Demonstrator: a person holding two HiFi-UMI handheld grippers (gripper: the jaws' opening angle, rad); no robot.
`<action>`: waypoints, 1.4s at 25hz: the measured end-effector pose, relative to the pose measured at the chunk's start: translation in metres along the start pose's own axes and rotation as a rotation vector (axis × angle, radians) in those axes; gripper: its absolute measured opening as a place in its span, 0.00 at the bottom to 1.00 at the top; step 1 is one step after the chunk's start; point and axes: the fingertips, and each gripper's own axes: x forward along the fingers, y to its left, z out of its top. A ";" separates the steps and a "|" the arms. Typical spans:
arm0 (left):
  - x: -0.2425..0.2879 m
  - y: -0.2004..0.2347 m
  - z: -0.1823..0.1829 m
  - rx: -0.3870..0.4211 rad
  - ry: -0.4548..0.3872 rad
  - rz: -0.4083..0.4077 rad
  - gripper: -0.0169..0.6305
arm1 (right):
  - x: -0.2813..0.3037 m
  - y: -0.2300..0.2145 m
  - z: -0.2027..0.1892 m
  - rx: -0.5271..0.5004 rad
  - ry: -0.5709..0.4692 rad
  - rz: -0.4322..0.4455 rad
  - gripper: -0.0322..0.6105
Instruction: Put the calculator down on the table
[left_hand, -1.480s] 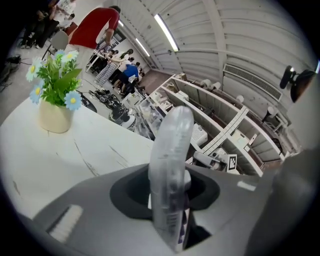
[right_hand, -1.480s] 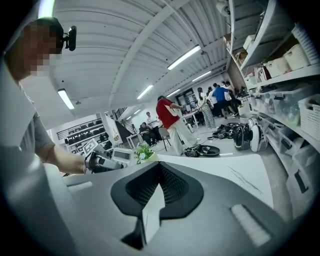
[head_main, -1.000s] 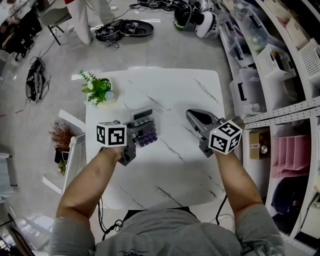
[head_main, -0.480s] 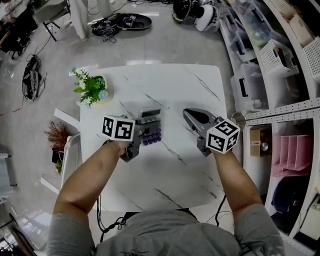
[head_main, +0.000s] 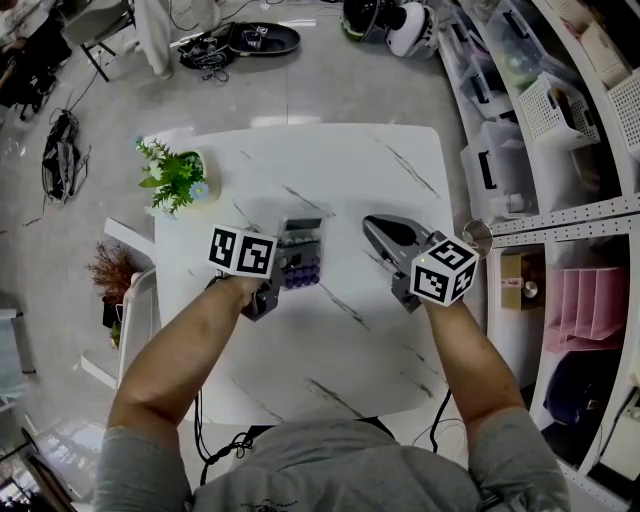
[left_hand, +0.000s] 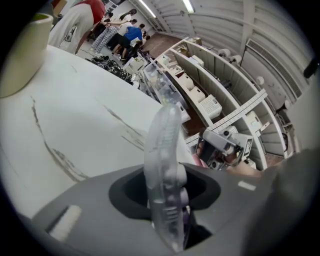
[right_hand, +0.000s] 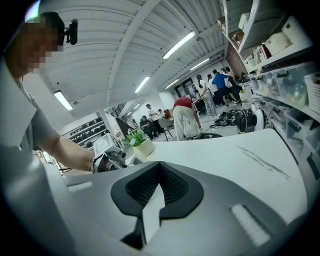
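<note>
The calculator (head_main: 298, 256), grey with purple keys, is over the middle of the white marble table (head_main: 330, 170), and my left gripper (head_main: 286, 268) is shut on its near end. In the left gripper view the calculator (left_hand: 165, 160) shows edge-on, clamped between the jaws of the left gripper (left_hand: 168, 192). Whether it touches the tabletop I cannot tell. My right gripper (head_main: 378, 228) is over the table's right half, shut and holding nothing. In its own view the right gripper (right_hand: 158, 186) has its jaws together, and the left hand with the calculator (right_hand: 107, 146) shows at the left.
A potted green plant (head_main: 178, 178) stands at the table's far left corner. Shelves with bins and boxes (head_main: 560, 120) run along the right. Cables and helmets (head_main: 385, 25) lie on the floor beyond the table, where people stand in the background (right_hand: 210, 92).
My left gripper has moved a little forward and lower over the table with the calculator still in it. The right gripper has sunk slightly and stays shut.
</note>
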 end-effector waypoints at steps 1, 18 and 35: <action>0.001 0.003 0.000 0.005 0.004 0.026 0.33 | 0.000 0.000 0.000 0.001 -0.001 0.001 0.05; -0.007 0.020 0.006 0.349 -0.015 0.415 0.46 | -0.009 0.005 -0.002 0.010 0.004 0.013 0.05; -0.032 0.030 0.017 0.482 -0.112 0.592 0.61 | -0.008 0.014 0.000 0.003 0.008 0.020 0.05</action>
